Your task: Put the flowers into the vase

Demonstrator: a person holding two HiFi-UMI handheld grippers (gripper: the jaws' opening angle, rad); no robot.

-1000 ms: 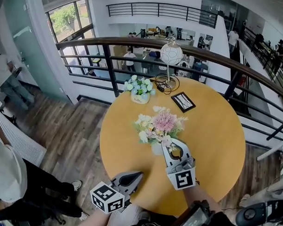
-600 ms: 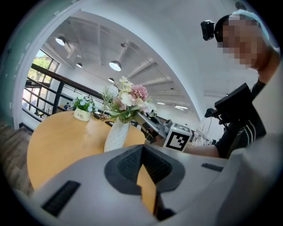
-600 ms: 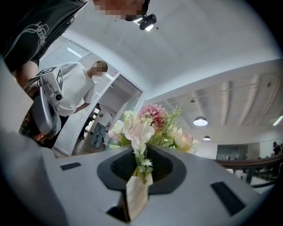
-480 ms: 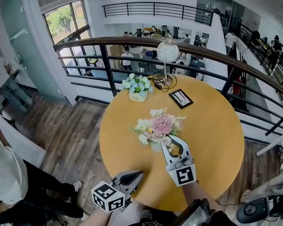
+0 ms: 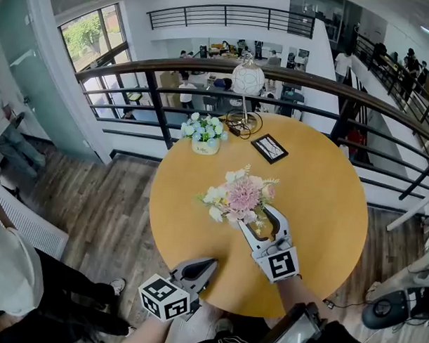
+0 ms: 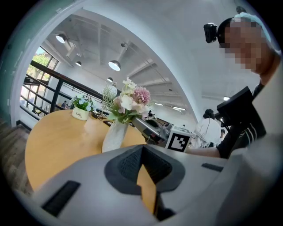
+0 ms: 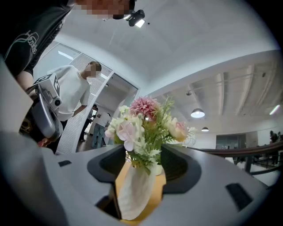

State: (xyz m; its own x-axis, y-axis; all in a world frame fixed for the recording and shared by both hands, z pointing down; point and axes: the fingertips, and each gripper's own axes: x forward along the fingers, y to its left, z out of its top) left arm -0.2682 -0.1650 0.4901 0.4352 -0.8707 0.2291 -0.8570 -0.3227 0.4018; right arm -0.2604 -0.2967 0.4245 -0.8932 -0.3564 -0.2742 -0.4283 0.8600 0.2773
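A bouquet in a white vase on a round wooden table, with a hand-held gripper loosened around it.

The flowers point(image 5: 239, 196), pink and cream with green sprigs, stand in the vase point(image 7: 135, 194) near the middle of the table point(image 5: 326, 199). From the head view the blooms hide most of the vase. The right gripper point(image 5: 258, 219) reaches in from the near side. Its jaws have just been opening and now stand apart, with the vase in the gap between them, not clamped. The left gripper point(image 5: 210, 264) rests at the table's near edge, jaws closed together on nothing. At the far side are a small pot of blue and white flowers point(image 5: 205, 135), a globe lamp point(image 5: 247, 80) with a coiled cable point(image 5: 239, 123) at its base, and a black-framed picture point(image 5: 269, 148) lying flat. A dark railing point(image 5: 154, 95) curves behind the table.
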